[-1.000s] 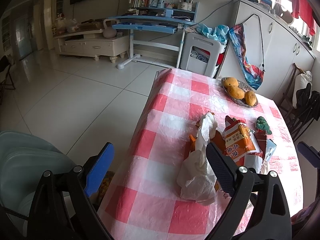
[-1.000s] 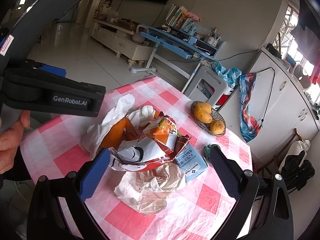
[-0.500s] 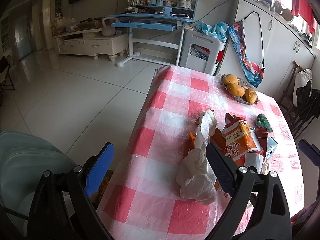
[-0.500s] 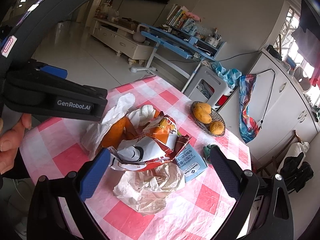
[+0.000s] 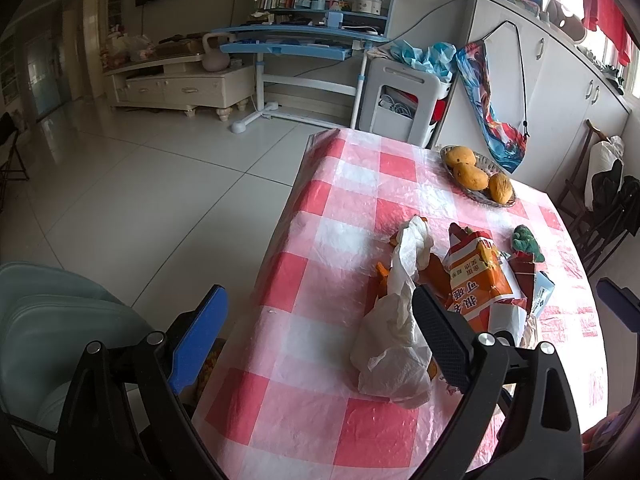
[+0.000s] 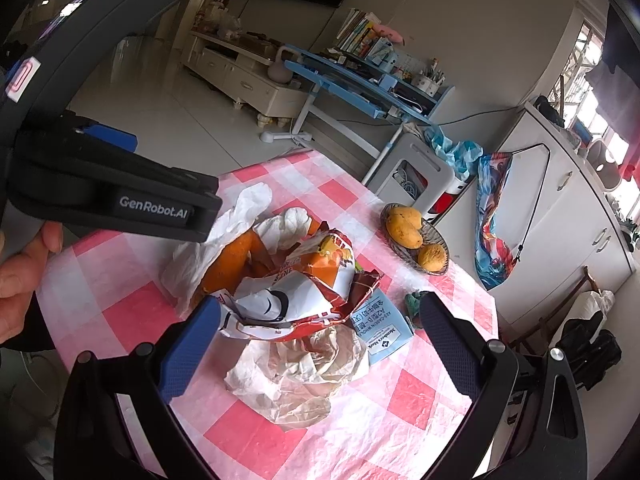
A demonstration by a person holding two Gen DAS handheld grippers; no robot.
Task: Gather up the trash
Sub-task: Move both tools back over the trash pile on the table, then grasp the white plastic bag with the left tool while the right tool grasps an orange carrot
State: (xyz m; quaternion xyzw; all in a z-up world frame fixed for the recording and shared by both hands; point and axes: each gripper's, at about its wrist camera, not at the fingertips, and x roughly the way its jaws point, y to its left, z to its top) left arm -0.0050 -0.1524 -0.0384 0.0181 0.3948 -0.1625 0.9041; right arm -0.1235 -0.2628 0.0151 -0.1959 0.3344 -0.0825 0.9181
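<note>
A pile of trash lies on the red-and-white checked table (image 5: 344, 208): a crumpled white tissue (image 5: 396, 320), an orange snack bag (image 5: 476, 280), a blue-and-white packet (image 6: 382, 330), crumpled clear wrap (image 6: 300, 372) and a small green item (image 5: 528, 240). My left gripper (image 5: 316, 332) is open and empty, hovering at the table's near-left edge beside the tissue. My right gripper (image 6: 320, 340) is open and empty, above the near side of the pile. The left gripper's body (image 6: 120, 196) shows in the right wrist view, held by a hand (image 6: 24, 276).
A wicker dish of mangoes (image 5: 476, 178) stands at the table's far side. A pale green chair (image 5: 48, 332) is at the near left, below the table edge. A dark chair with clothes (image 5: 604, 208) stands to the right. White cabinets (image 5: 560, 92) and a blue desk (image 5: 304, 40) lie beyond.
The left wrist view has shifted slightly, with the table a little lower and nearer. Both grippers stay open. The trash has not moved.
</note>
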